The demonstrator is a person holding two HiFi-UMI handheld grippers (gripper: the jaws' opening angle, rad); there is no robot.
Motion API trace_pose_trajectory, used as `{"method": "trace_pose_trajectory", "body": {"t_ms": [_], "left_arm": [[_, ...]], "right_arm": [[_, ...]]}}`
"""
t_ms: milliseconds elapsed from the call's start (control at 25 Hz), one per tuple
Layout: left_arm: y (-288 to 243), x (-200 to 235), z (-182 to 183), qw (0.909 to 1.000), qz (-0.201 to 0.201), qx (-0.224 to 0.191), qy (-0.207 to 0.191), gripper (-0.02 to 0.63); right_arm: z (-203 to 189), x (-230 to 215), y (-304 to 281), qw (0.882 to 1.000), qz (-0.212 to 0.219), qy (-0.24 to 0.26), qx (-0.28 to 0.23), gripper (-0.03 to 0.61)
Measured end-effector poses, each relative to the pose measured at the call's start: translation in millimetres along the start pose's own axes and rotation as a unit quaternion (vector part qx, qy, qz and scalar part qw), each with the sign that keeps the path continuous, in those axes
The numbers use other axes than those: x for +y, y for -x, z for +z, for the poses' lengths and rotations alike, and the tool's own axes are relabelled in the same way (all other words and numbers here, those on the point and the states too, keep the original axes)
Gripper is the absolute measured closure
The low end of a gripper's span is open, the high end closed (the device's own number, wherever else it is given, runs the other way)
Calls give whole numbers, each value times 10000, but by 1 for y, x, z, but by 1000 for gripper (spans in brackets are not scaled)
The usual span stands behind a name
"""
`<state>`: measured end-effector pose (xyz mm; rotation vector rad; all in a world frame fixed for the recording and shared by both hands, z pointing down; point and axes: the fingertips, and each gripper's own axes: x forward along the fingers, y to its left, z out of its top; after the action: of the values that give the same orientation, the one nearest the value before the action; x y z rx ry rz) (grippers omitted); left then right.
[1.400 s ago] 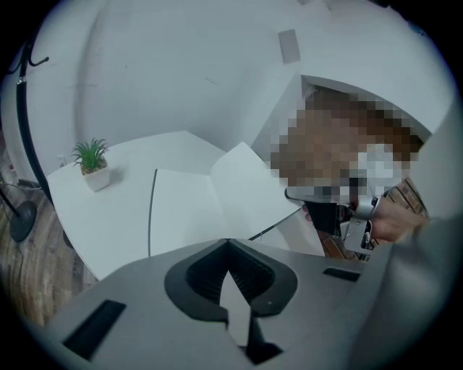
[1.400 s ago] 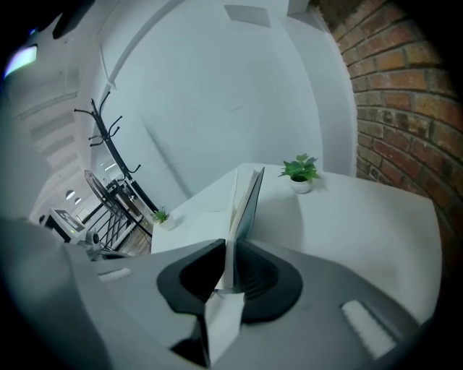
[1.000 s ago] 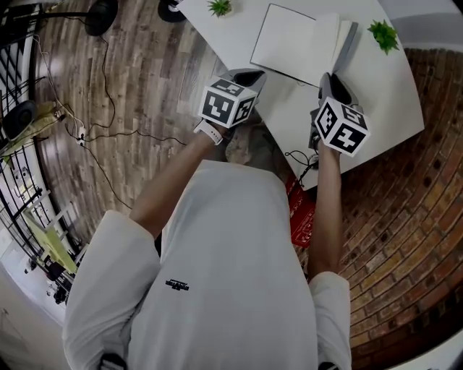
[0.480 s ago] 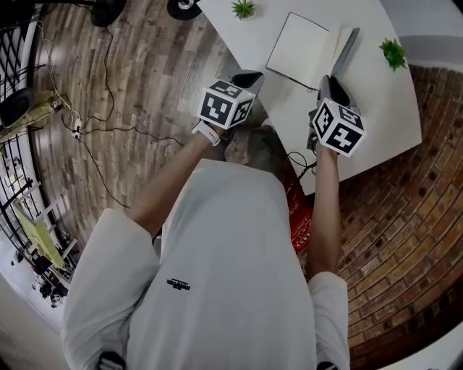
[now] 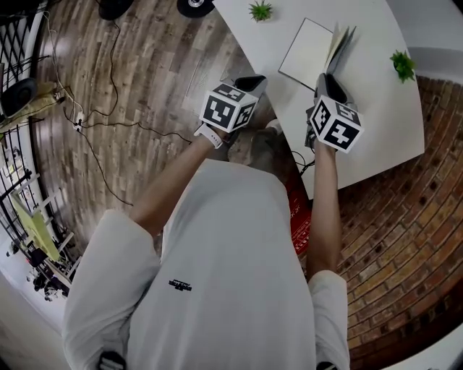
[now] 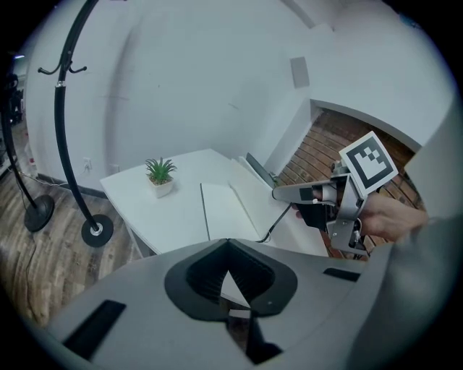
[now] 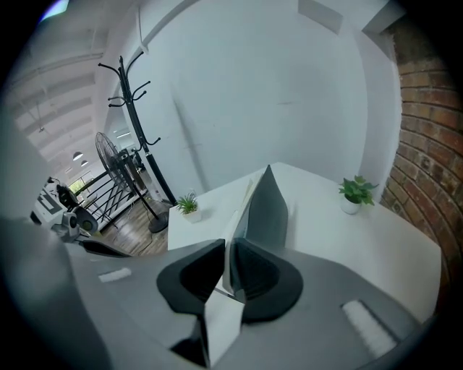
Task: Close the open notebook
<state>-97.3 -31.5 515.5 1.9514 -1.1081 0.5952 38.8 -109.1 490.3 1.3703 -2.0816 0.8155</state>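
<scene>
The notebook [image 5: 307,52] lies on the white table [image 5: 376,108] with its left page flat and white. Its grey right cover [image 5: 341,42] stands almost upright, and my right gripper [image 5: 329,81] is shut on the cover's near edge. In the right gripper view the cover [image 7: 269,209] rises straight up between the jaws of my right gripper [image 7: 226,244]. My left gripper [image 5: 249,79] hangs off the table's near left edge, shut and empty. In the left gripper view the notebook [image 6: 224,209] sits ahead, with the right gripper [image 6: 289,194] at its side.
Two small potted plants stand on the table, one at the far left [image 5: 260,10] and one at the right [image 5: 402,65]. A black coat stand [image 6: 69,108] and a fan [image 7: 108,155] stand on the wooden floor. A cable [image 6: 278,217] hangs over the table edge.
The right gripper has swung the cover from a low slant to nearly upright, moving it left toward the flat page. The left gripper has stayed by the table edge.
</scene>
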Motion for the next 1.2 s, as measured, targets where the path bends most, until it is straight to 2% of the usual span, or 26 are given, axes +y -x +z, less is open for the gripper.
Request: {"method": "trace_pose_trajectory", "body": {"t_ms": [760, 1200], "left_arm": [[0, 21, 7, 9999, 89, 15, 136, 604], [2, 40, 2, 9994, 164, 70, 284, 604]], "right_arm": [[-20, 44, -54, 9979, 406, 207, 465, 515], [-40, 55, -88, 9955, 425, 216, 818, 521]]}}
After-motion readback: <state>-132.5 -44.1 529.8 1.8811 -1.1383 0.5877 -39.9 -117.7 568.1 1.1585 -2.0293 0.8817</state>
